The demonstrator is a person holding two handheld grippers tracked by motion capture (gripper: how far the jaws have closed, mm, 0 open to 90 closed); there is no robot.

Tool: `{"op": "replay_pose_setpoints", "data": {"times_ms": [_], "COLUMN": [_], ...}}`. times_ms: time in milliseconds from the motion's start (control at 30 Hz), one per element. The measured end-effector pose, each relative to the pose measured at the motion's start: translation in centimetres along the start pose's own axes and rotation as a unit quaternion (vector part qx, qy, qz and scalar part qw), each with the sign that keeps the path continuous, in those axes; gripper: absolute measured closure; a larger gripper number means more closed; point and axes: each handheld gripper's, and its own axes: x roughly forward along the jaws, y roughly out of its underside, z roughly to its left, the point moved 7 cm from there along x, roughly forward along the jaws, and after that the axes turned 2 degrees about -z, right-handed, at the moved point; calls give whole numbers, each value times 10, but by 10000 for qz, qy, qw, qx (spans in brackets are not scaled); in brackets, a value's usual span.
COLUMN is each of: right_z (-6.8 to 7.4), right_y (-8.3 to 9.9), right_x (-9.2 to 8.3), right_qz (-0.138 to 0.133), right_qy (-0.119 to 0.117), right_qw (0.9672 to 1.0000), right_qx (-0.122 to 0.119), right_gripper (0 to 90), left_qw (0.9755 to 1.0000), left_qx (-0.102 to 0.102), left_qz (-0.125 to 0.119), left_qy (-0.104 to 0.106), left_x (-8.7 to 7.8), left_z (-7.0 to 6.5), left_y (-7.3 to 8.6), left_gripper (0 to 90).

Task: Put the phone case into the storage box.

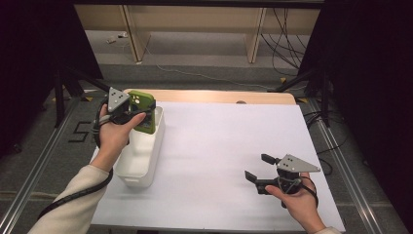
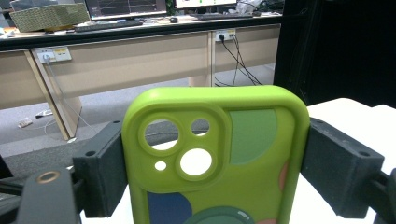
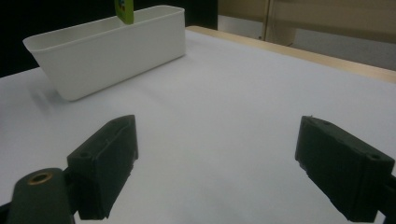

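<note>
White-covered desk [image 1: 219, 161] with a light wood edge carries a long white plastic bin [image 1: 142, 151] at your left side. Your left gripper [image 1: 130, 111] is clamped across the sides of a lime-green silicone phone case [image 1: 144, 112] with round camera cutouts and coloured blobs, holding it upright over the bin's far end. Your right gripper [image 1: 256, 168] sits low over bare desk at the near right, jaws spread wide, nothing between them.
</note>
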Motion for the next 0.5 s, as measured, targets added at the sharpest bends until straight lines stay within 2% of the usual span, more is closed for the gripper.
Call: {"op": "replay_pose_setpoints", "data": {"times_ms": [500], "right_z": [0], "right_y": [0], "right_x": [0], "right_qz": [6], "right_qy": [3], "right_qw": [10000], "right_qx": [9], "right_gripper": [143], "left_qw": [10000], "left_qx": [19], "left_qz": [55], "left_qy": [-52], "left_x": [10], "left_z": [4], "left_y": [-2], "left_gripper": [162]}}
